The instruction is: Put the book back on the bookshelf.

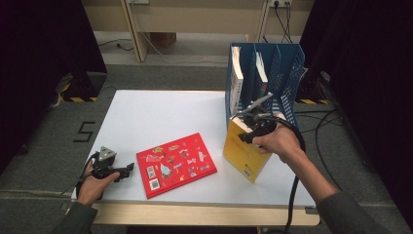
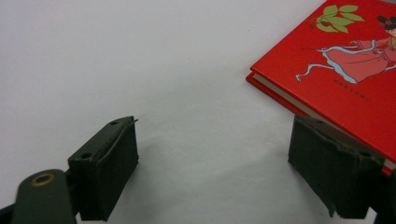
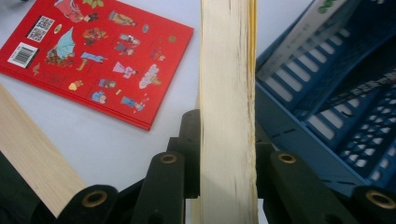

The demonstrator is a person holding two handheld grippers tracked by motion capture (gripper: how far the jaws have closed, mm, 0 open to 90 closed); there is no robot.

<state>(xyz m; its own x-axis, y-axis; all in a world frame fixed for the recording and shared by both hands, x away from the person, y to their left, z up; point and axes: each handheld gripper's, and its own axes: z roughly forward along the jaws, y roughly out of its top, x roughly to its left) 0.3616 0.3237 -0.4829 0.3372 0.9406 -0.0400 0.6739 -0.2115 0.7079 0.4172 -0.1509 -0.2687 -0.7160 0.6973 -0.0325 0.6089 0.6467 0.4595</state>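
Note:
A yellow book stands upright on the white table, right in front of a blue file rack. My right gripper is shut on its top edge. In the right gripper view both jaws press on the cream page block, one on each side. A red book with small colourful pictures lies flat in the middle of the table. My left gripper rests low on the table just left of it, open. Bare table shows between its jaws, and the red book's corner lies by the right one.
The blue rack holds two upright books, a white one in the left slot and a thinner one beside it. A pale wooden strip runs along the table's front. Cables lie on the floor at the right.

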